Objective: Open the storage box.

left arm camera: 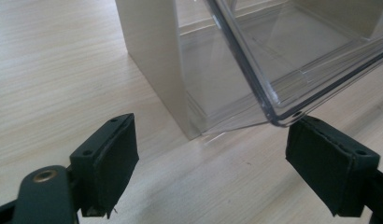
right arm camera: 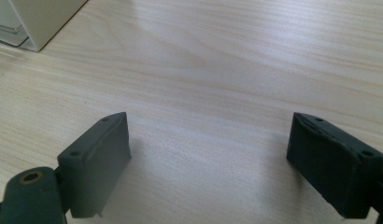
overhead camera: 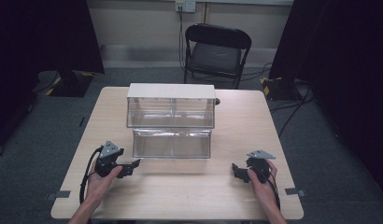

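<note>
A white-framed drawer cabinet (overhead camera: 170,91) stands at the middle of the wooden table, with clear drawers in its upper row. One clear lower drawer (overhead camera: 172,143) is pulled out toward me and looks empty. My left gripper (overhead camera: 132,167) rests near the drawer's front left corner, open, nothing between its jaws. In the left gripper view the clear drawer corner (left arm camera: 278,114) hangs just above and beyond the right pad (left arm camera: 329,168), and the cabinet's beige side wall (left arm camera: 154,60) stands ahead. My right gripper (overhead camera: 237,171) sits open at the front right, over bare wood (right arm camera: 203,93).
The table (overhead camera: 180,196) has free room in front of the drawer and on both sides. A black folding chair (overhead camera: 216,51) stands behind the table. Dark curtains hang at both sides, and cables lie on the floor at the right.
</note>
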Motion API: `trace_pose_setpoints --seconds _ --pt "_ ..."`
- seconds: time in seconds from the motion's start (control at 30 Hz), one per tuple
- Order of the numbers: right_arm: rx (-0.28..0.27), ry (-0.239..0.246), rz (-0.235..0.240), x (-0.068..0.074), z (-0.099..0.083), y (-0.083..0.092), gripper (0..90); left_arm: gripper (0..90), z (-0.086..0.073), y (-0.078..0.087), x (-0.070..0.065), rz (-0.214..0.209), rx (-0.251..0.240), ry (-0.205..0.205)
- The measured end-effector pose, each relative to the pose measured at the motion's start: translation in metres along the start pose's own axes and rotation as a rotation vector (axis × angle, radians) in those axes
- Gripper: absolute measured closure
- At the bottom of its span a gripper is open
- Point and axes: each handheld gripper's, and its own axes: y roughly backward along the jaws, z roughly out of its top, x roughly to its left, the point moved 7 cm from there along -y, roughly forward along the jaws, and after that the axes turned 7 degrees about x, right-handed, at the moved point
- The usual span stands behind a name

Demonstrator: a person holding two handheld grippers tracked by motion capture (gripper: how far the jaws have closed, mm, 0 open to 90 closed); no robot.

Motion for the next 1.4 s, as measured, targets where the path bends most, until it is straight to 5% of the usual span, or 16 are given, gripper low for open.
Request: trace_pose_setpoints --seconds 1.23,1.3,1.4 --pt "0.0 0.0 0.0 0.0 0.0 0.0 12.6 18.6 0.01 -0.005 -0.015 -0.094 -0.027 -0.021" --pt "0.0 0.0 0.0 0.0 0.0 0.0 12.6 16.5 0.012 -0.003 -0.016 -0.122 -0.051 -0.008" --pt "0.0 0.0 0.0 0.0 0.0 0.0 12.6 17.4 0.017 0.003 -0.012 -0.105 -0.096 0.02"
